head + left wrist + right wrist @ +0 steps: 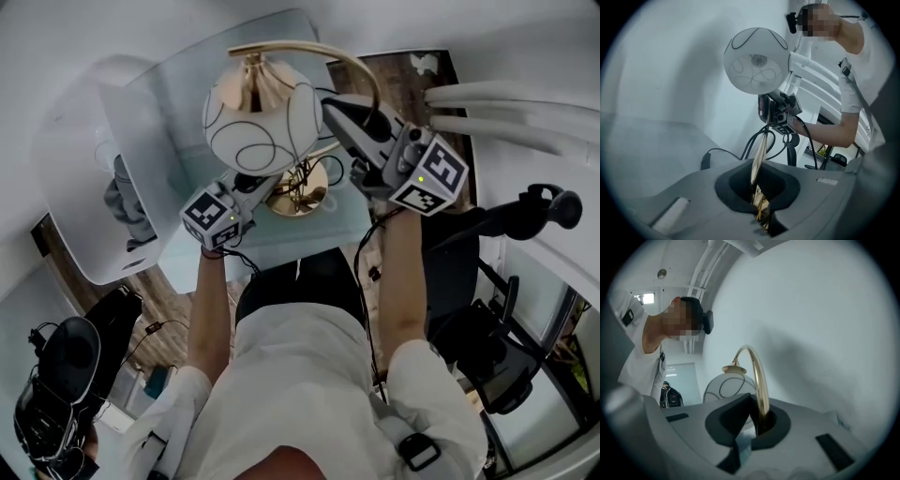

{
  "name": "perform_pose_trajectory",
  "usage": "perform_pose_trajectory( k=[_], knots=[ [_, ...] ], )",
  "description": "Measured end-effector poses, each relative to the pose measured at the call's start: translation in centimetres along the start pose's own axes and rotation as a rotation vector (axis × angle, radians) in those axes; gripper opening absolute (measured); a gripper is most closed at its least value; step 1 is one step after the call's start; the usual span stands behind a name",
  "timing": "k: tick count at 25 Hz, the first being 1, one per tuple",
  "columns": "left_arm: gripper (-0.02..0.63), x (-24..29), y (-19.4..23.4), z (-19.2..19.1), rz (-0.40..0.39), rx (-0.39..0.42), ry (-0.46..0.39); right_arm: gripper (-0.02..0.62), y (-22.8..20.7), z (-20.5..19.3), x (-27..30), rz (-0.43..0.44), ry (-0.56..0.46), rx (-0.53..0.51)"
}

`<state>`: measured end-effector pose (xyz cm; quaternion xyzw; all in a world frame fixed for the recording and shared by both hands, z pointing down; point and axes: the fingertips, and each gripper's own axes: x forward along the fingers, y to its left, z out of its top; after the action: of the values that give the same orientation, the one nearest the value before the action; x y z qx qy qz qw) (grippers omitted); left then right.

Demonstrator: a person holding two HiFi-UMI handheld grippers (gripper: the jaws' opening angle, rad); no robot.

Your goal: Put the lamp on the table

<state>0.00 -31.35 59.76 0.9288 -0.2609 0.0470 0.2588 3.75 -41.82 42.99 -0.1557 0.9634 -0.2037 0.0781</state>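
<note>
Since both your claws are clamped on the brass arc lamp (pixel 272 131), this is a two-handed set-down, not a pick.

- Left claw (pixel 274 186): pressed shut on the thin brass lower stem (pixel 758 159), just above the round brass base (pixel 302 197).
- Right claw (pixel 330 108): pressed shut on the curved brass arch (pixel 760 376), higher up, beside the white glass globe shade with black looping lines (pixel 756 61).
- The lamp hangs upright between the claws over the pale frosted-glass bench (pixel 192 84). Its base is low over the glass, near the edge on your side. I can't tell from the head view whether it touches.

Key relation: the stem's long axis runs vertical. The base is directly below the left claw, and the globe hangs off the arch on the left-claw side. Your left hand is nearer the base, so I'd say it governs the landing and the right hand only steadies the top-heavy end.

My read: lower straight down, with the stem plumb and the base flat to the glass. Risk: the globe's weight could tip the lamp if the right claw releases first.
</note>
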Motion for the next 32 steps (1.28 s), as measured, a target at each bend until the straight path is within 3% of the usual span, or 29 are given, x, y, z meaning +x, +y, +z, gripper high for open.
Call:
perform_pose_trajectory(
  k=[3, 15, 25, 32],
  knots=[
    [0.000, 0.1, -0.2, 0.0, -0.009, 0.001, 0.001, -0.002, -0.3, 1.1, 0.0, -0.009, -0.036, -0.003],
    [0.008, -0.4, 0.0, -0.5, 0.004, -0.076, -0.041, -0.002, -1.0, 0.5, 0.7, -0.076, 0.010, -0.004],
    [0.097, -1.0, -0.2, -0.2, 0.013, -0.094, -0.061, -0.002, -0.8, 0.6, 1.0, -0.056, -0.038, 0.043],
    [0.152, -1.8, -0.2, 0.9, 0.062, -0.115, -0.111, -0.002, -0.6, 0.8, 1.0, -0.048, -0.029, 0.049]
  ],
)
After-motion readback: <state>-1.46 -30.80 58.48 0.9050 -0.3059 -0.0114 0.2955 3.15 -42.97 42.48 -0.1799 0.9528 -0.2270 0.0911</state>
